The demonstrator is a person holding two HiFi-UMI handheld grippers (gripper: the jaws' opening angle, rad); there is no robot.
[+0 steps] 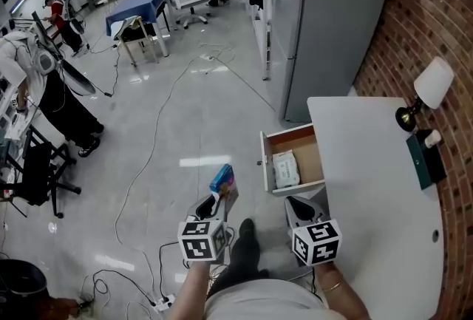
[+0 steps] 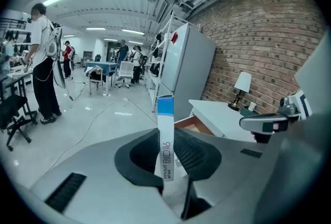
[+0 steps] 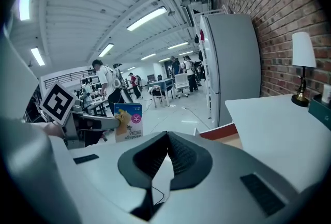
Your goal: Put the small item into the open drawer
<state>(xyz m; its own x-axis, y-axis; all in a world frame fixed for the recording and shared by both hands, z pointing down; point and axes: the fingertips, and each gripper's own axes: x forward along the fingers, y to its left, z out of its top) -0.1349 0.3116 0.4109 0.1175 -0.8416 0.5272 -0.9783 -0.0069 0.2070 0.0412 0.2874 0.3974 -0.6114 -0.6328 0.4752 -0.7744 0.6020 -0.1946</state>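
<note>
Packet (image 2: 165, 137) pinched low in left hand-held gripper (image 1: 216, 198), free end leading toward drawer (image 1: 292, 134); right hand-held gripper (image 1: 297, 203) closed, empty.

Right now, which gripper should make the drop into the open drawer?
Left. The left gripper grips the small packet. The right gripper, though nearer the drawer, is shut on nothing.

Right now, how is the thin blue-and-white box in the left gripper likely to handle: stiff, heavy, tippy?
Probably stiff: the box stands straight in the left gripper without sagging. Likely light, being thin. Set on edge in the drawer, it would probably topple flat.
</note>
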